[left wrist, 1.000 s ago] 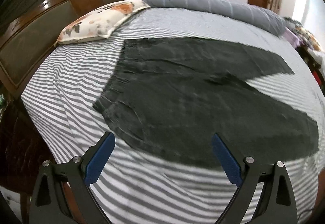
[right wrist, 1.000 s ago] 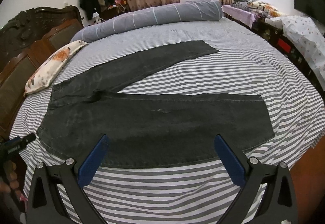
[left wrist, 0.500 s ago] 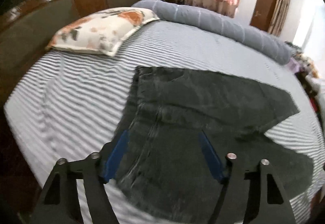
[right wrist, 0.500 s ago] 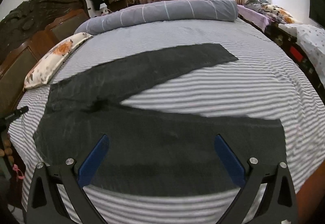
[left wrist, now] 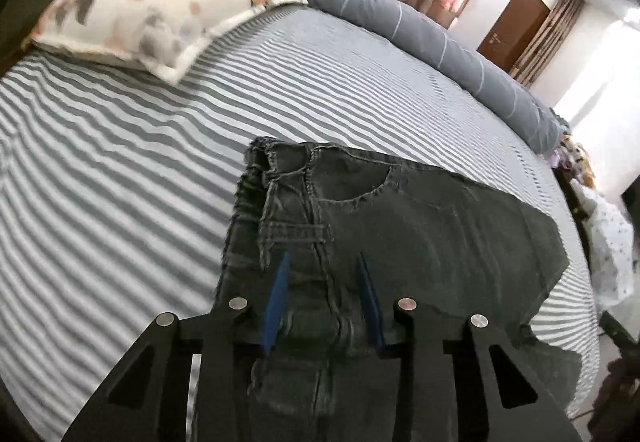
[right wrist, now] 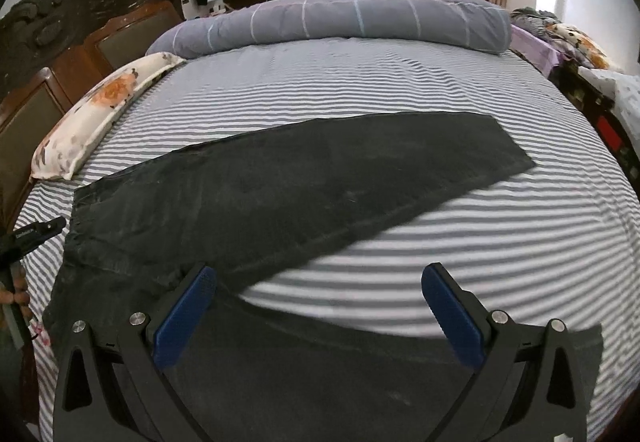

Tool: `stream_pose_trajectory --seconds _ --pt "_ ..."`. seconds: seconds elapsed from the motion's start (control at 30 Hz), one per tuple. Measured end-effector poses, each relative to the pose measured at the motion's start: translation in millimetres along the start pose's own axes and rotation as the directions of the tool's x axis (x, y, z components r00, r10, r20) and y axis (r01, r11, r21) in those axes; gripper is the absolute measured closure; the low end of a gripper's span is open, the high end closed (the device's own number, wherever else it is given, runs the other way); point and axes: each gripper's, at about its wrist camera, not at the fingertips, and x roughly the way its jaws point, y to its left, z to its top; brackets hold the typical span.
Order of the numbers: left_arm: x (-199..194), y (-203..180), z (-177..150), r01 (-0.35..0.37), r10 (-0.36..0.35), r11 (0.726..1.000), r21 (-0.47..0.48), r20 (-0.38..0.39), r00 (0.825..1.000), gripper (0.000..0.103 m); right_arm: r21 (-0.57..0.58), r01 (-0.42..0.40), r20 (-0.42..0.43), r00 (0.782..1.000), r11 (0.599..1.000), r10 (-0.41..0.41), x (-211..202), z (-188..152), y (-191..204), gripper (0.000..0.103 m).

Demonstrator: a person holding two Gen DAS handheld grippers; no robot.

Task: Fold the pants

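Left gripper (left wrist: 323, 278) now over the pants (left wrist: 400, 226) waistband, jaws closing astride denim; right gripper (right wrist: 320, 306) spread, empty

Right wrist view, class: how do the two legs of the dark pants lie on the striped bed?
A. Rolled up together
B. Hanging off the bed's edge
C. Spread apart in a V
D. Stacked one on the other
C: striped sheet shows as a wedge between the two legs of the pants.
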Motion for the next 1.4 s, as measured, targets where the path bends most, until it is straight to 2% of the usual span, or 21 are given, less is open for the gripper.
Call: stream_pose_trajectory --seconds 0.17,0.27,0.33,0.5,0.67,0.8,1.0,1.13,1.17,1.23,1.3,1.4 --pt "26 12 9 -0.014 0.014 1.000 -0.009 -0.029 0.999 0.069 -0.046 -0.015 -0.020 1.000 0.999 0.014 32 13 21 0.001" --pt "26 21 8 0.003 -0.003 0.999 -0.036 -0.020 1.000 0.069 -0.056 -0.022 -0.021 1.000 0.998 0.021 44 21 28 0.001" --pt "24 25 5 -0.018 0.018 0.999 -0.027 -0.016 1.000 0.069 -0.066 -0.022 -0.019 1.000 0.998 0.021 51 25 32 0.001" --pt "31 33 5 -0.020 0.019 1.000 -0.021 -0.029 0.999 0.069 -0.078 -0.022 -0.029 0.999 0.997 0.020 66 28 40 0.001" --pt "43 27 22 -0.016 0.016 1.000 -0.003 -0.023 1.000 0.069 -0.110 -0.017 -0.037 0.999 0.994 0.013 77 33 47 0.001" --pt "57 21 43 0.015 -0.015 1.000 -0.004 -0.035 0.999 0.069 -0.147 -0.023 -0.042 0.999 0.989 0.017 89 45 52 0.001" --pt "75 23 59 0.044 -0.046 0.997 -0.068 -0.034 0.998 0.066 -0.263 -0.102 -0.119 0.990 0.959 0.073 128 77 58 0.001" --pt "74 27 57 0.081 -0.078 0.985 -0.152 0.027 0.997 0.066 -0.311 -0.145 -0.163 0.982 0.939 0.098 156 103 62 0.001" --pt "71 26 56 0.076 -0.070 0.985 -0.153 0.044 0.997 0.079 -0.327 -0.150 -0.168 0.981 0.933 0.098 163 110 63 0.001" --pt "62 23 55 0.048 -0.035 0.989 -0.138 0.098 0.995 0.097 -0.348 -0.157 -0.171 0.980 0.924 0.102 173 125 66 0.001" --pt "52 23 52 0.072 -0.051 0.987 -0.146 0.145 0.988 0.097 -0.374 -0.159 -0.173 0.980 0.914 0.100 182 136 71 0.001" --pt "32 20 46 0.110 -0.073 0.984 -0.143 0.241 0.968 0.097 -0.446 -0.174 -0.179 0.978 0.878 0.103 192 145 83 0.001"
